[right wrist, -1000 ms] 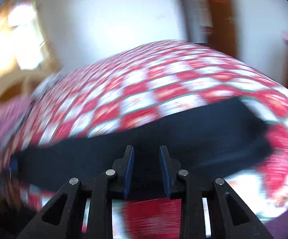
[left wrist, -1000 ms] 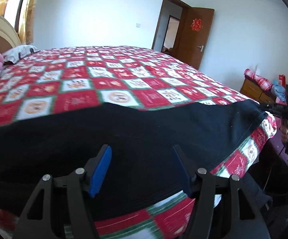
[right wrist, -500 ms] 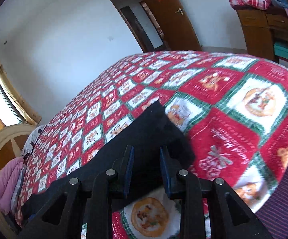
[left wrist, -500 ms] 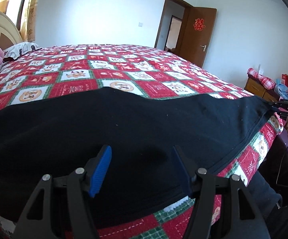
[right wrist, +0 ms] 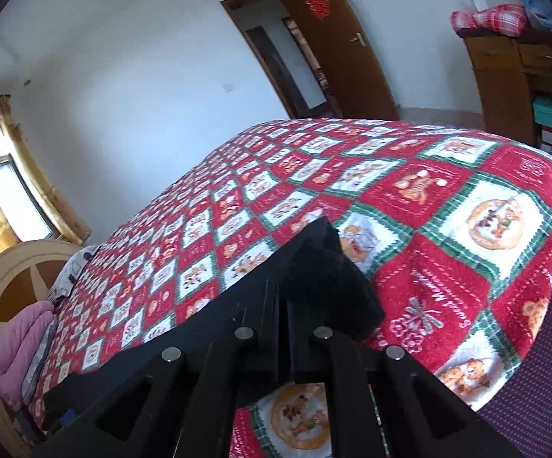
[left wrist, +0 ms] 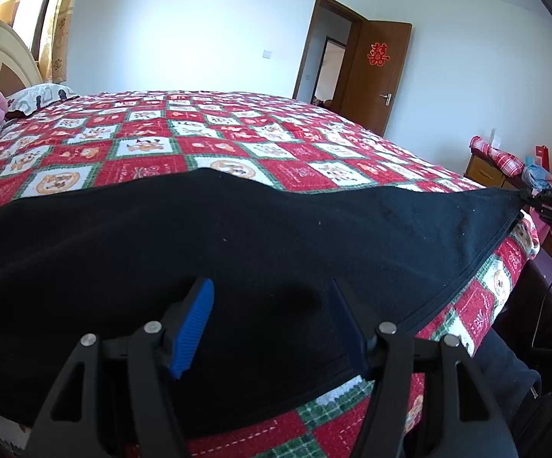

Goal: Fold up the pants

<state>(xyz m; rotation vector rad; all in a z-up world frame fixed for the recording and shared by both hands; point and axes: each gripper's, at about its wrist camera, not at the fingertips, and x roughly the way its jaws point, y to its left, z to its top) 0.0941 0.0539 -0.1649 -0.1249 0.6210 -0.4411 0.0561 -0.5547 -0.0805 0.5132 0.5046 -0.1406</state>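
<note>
Your right gripper (right wrist: 281, 320) is clenched on a corner of the black pants (left wrist: 238, 252), spread along the bed (left wrist: 207, 145) edge; left gripper (left wrist: 272, 324) hovers released. You're starting the fold: grasp the left end next.

A: Any writing far ahead of the fingers?
B: A red double-happiness sign (left wrist: 378, 54) on the brown door (left wrist: 384, 87), up and right of them.
A: And the bedspread (right wrist: 447, 236)?
B: Stitched script on a red square; it's too curled to read.
</note>
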